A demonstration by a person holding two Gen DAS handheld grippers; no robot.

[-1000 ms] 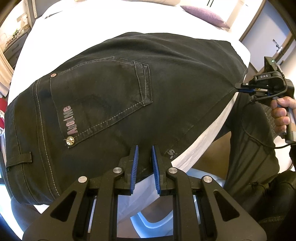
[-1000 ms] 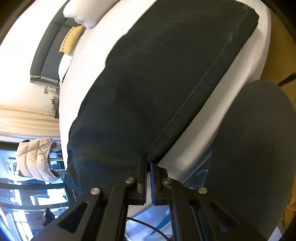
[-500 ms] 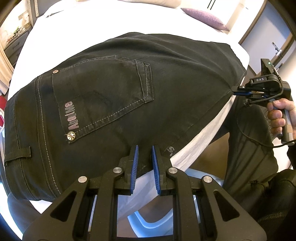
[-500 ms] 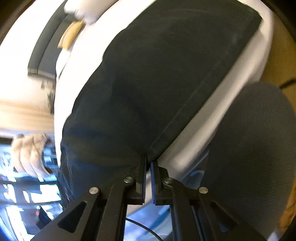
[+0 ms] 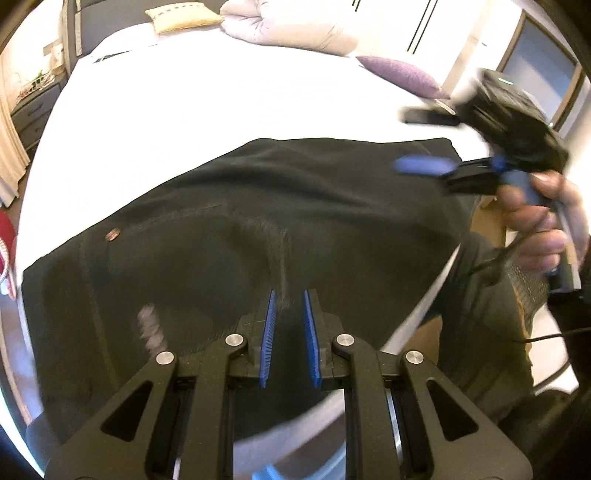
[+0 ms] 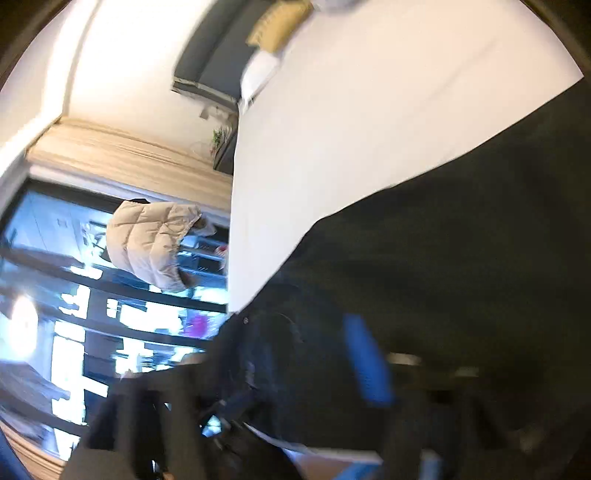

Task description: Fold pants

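Black jeans lie folded on the white bed, back pocket side up, with a copper rivet showing. My left gripper is open and empty, its blue pads just above the jeans' near edge. My right gripper is in the air over the jeans' right end in the left wrist view, blurred, and seems to hold nothing. In the right wrist view the jeans fill the right side and that gripper's blue pad is smeared by motion.
Pillows and a purple cushion lie at the bed's far side. A nightstand stands at the left. My leg in dark trousers is at the bed's near right edge. A beige puffer jacket hangs by a window.
My right gripper has let go of the jeans' edge and swung up and away fast. My left gripper has moved forward over the jeans, still open. The jeans lie flatter on the bed.
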